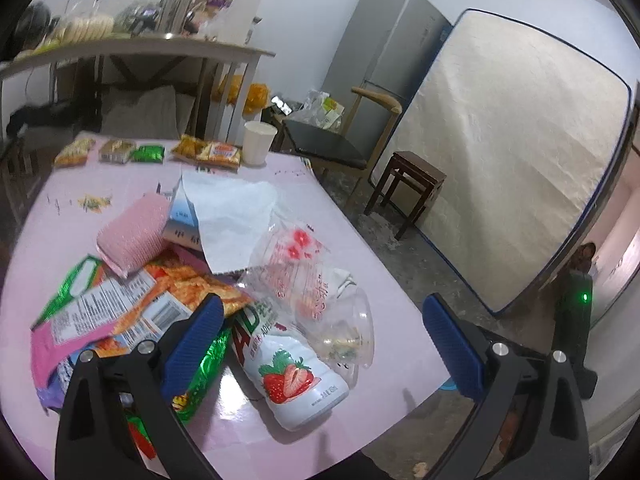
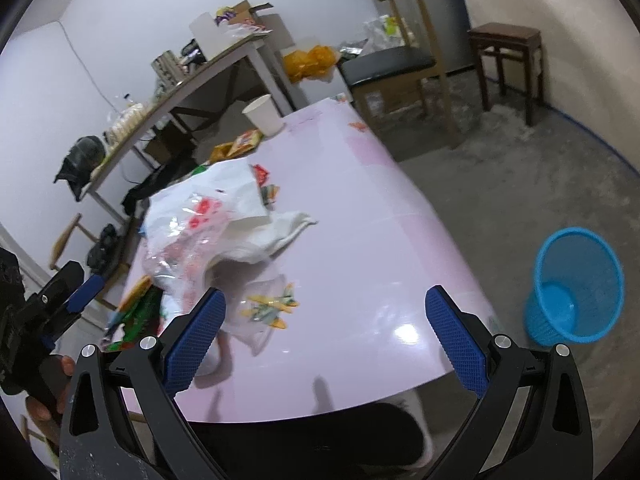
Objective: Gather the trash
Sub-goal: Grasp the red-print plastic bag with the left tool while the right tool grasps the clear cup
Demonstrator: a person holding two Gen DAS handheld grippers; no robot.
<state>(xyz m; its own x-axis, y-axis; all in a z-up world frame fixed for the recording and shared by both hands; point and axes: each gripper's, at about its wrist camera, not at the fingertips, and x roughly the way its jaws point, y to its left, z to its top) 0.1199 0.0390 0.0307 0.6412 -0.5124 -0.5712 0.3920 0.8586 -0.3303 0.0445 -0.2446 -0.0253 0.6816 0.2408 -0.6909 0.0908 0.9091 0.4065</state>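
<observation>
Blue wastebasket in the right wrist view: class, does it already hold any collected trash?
No. The blue wastebasket stands on the floor beside the table, and its open inside shows only its bare blue bottom.

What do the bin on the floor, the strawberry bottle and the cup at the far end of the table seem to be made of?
Bin: likely plastic; bright blue, with mesh-like walls and a smooth base.
Strawberry bottle: probably plastic; glossy white body with a printed label.
Cup: looks like paper; matte off-white with a thin rolled rim, though thin plastic is possible.
</observation>
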